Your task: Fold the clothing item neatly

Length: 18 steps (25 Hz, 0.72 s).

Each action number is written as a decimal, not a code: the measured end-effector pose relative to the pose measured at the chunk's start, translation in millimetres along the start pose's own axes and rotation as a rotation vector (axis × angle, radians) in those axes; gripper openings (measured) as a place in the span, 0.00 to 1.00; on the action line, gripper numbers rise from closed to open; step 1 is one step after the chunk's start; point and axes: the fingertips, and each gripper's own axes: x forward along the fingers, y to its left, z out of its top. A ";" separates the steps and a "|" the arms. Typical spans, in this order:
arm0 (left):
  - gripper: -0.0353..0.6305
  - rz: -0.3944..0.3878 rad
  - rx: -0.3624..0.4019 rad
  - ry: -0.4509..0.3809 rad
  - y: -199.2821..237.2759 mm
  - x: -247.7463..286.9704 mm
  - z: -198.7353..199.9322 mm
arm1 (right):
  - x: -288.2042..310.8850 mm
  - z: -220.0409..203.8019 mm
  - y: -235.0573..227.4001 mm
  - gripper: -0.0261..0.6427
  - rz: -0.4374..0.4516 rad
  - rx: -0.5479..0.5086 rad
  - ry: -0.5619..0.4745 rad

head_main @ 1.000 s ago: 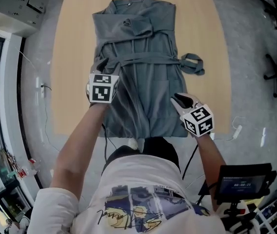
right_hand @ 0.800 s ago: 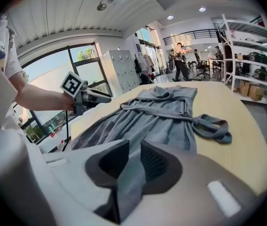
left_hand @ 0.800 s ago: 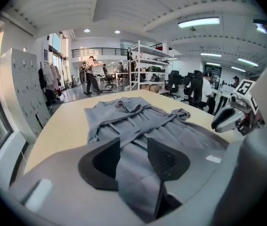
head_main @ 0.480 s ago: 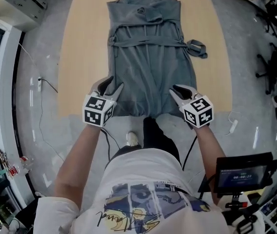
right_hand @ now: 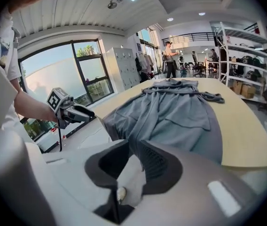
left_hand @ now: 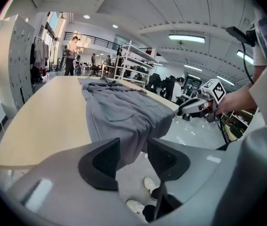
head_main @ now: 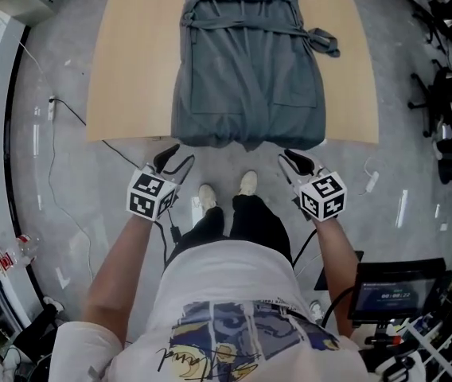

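A grey belted garment [head_main: 246,78] lies spread flat on the tan table [head_main: 130,70], and its hem droops over the near edge. One belt end [head_main: 325,42] trails off to the right. My left gripper [head_main: 178,156] hovers over the floor just in front of the table edge, open and empty. In the left gripper view the left gripper [left_hand: 133,147] points at the hanging hem [left_hand: 124,112]. My right gripper [head_main: 294,159] is level with the left one, off the table. In the right gripper view the right gripper [right_hand: 132,147] shows only a narrow gap, with nothing between its jaws.
The person's two shoes [head_main: 208,197] stand on the grey floor between the grippers. A cable [head_main: 51,173] runs along the floor at left. A monitor on a stand [head_main: 393,293] is at lower right. Dark office chairs [head_main: 449,78] crowd the right side.
Both grippers have drawn back from the garment's lower part, past the near table edge, to above the floor. The person has stepped back, and the hem hangs over the edge.
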 end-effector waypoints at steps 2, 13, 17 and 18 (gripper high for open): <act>0.34 0.003 -0.008 0.032 -1.9 0.9 -19.3 | -2.7 -24.6 -1.7 0.14 -0.005 0.012 0.027; 0.39 0.083 -0.169 0.080 21.5 39.6 -66.7 | 3.0 -125.2 -81.1 0.32 -0.021 0.146 0.083; 0.43 0.115 -0.222 0.126 37.5 54.1 -90.1 | 11.8 -156.2 -112.3 0.38 -0.070 0.208 0.109; 0.45 0.119 -0.236 0.139 42.8 58.3 -96.5 | 14.7 -158.9 -118.2 0.38 -0.076 0.221 0.103</act>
